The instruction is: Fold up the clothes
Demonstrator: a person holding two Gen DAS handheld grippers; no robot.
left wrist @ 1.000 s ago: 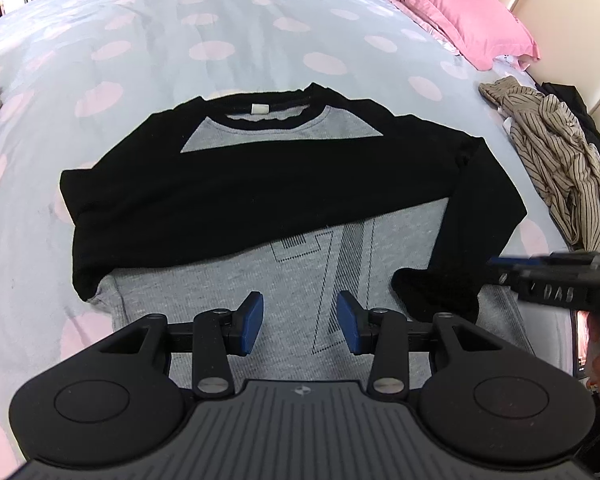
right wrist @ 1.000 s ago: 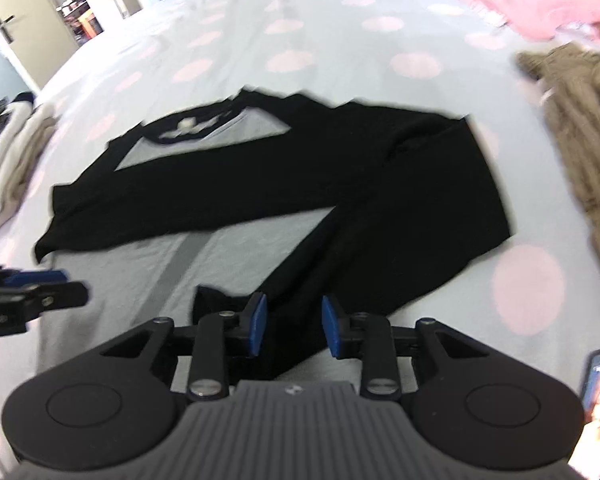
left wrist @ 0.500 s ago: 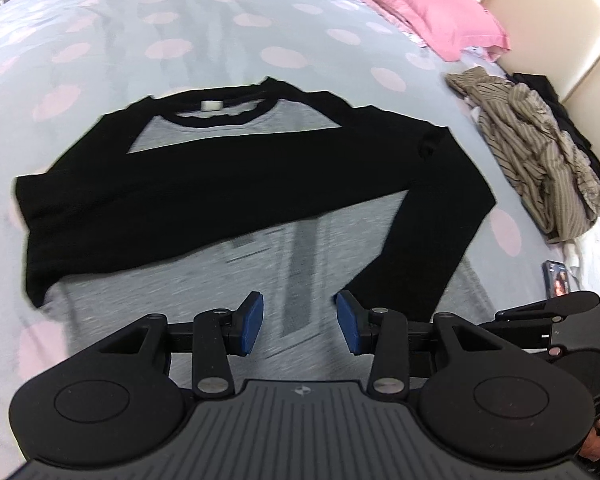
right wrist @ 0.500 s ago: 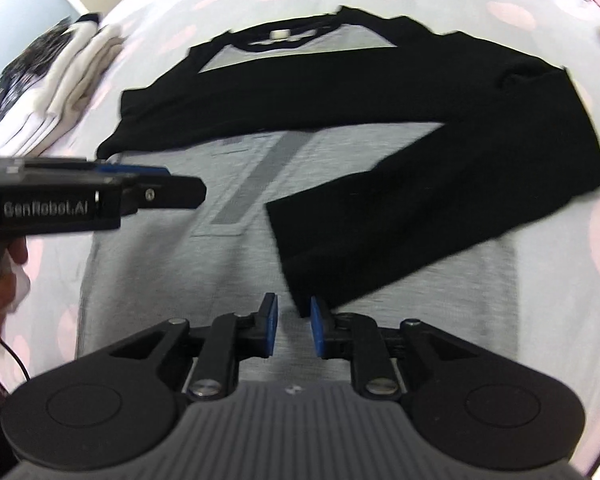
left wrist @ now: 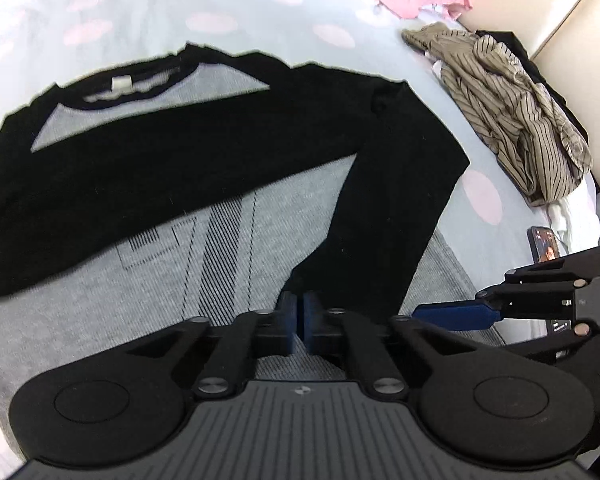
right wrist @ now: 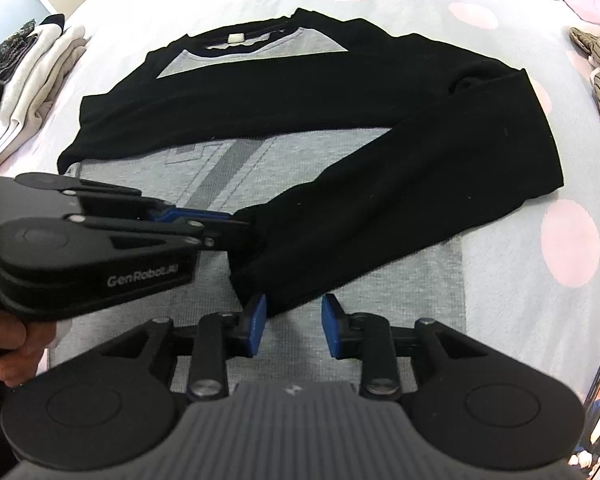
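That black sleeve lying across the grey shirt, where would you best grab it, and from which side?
At the cuff, the sleeve's free end, coming from the hem side nearest the cameras. That end lies loose on the shirt and lifts without dragging the body. The left gripper is already shut on its corner.

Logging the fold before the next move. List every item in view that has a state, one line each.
shirt: flat on bed, both sleeves folded across the front
left gripper: shut at the sleeve cuff
right gripper: jaws opening, nothing pinched, cuff edge at one pad
striped garment: crumpled, unfolded
pale clothes: folded, stacked
phone: screen lit
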